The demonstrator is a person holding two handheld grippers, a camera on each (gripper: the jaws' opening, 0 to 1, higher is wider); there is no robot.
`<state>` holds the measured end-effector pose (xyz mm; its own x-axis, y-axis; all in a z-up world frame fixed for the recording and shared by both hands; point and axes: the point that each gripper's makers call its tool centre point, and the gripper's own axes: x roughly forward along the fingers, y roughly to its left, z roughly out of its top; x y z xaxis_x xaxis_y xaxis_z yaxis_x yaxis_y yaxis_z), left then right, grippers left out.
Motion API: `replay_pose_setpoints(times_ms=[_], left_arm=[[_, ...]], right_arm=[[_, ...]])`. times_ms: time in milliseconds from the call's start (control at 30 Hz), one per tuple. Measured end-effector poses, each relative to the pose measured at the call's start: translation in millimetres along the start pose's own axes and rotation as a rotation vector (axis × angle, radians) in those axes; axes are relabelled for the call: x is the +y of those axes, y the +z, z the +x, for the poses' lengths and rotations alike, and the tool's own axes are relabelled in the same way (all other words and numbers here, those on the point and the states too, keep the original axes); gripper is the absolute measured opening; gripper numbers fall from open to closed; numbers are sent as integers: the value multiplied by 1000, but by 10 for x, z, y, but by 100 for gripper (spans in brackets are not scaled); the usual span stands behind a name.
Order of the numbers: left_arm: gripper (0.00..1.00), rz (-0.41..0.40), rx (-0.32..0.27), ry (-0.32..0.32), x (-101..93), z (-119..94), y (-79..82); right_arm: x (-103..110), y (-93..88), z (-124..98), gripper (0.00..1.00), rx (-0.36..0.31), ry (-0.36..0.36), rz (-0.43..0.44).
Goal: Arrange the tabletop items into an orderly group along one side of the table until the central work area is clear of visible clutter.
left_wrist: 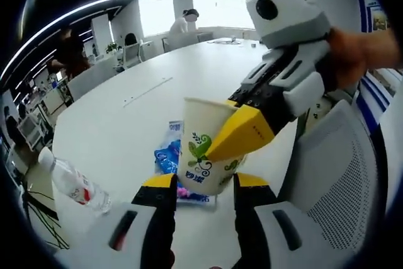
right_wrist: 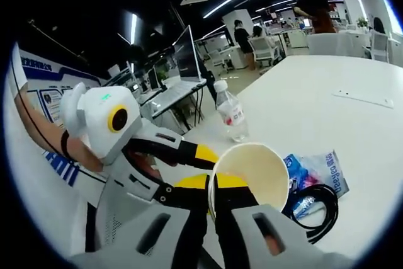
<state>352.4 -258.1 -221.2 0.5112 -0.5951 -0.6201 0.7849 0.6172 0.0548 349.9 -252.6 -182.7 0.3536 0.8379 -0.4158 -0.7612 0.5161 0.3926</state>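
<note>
A white paper cup (left_wrist: 200,155) with a green leaf print hangs tilted over the white table (left_wrist: 157,86). My right gripper (right_wrist: 211,203) is shut on the cup's rim (right_wrist: 249,174), one jaw inside and one outside. In the left gripper view it reaches in from the right, its yellow fingertip (left_wrist: 242,131) on the cup wall. My left gripper (left_wrist: 203,184) has its jaws against both sides of the cup's base. Its yellow fingertip (right_wrist: 204,153) comes in from the left in the right gripper view.
A blue snack packet (left_wrist: 167,155) (right_wrist: 318,169) lies under the cup, with a black cable loop (right_wrist: 321,209) on it. A clear water bottle (left_wrist: 72,187) (right_wrist: 231,114) stands near the table edge. A mesh chair (left_wrist: 352,174) is beside the table. People sit at desks far off.
</note>
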Motion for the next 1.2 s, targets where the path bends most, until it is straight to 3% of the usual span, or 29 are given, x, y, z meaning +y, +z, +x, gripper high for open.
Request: replay_pose_setpoints(times_ms=[300, 500, 833, 1200], left_arm=[[34, -50, -8, 20, 91, -48, -45], [35, -125, -21, 58, 227, -110, -112], [35, -256, -61, 157, 591, -285, -200], [36, -339, -86, 233, 898, -498, -317]], right_arm=[[10, 49, 75, 0, 3, 11, 1], [-11, 111, 112, 0, -6, 8, -2], [-154, 166, 196, 0, -8, -29, 5], [-263, 224, 398, 0, 6, -44, 1]])
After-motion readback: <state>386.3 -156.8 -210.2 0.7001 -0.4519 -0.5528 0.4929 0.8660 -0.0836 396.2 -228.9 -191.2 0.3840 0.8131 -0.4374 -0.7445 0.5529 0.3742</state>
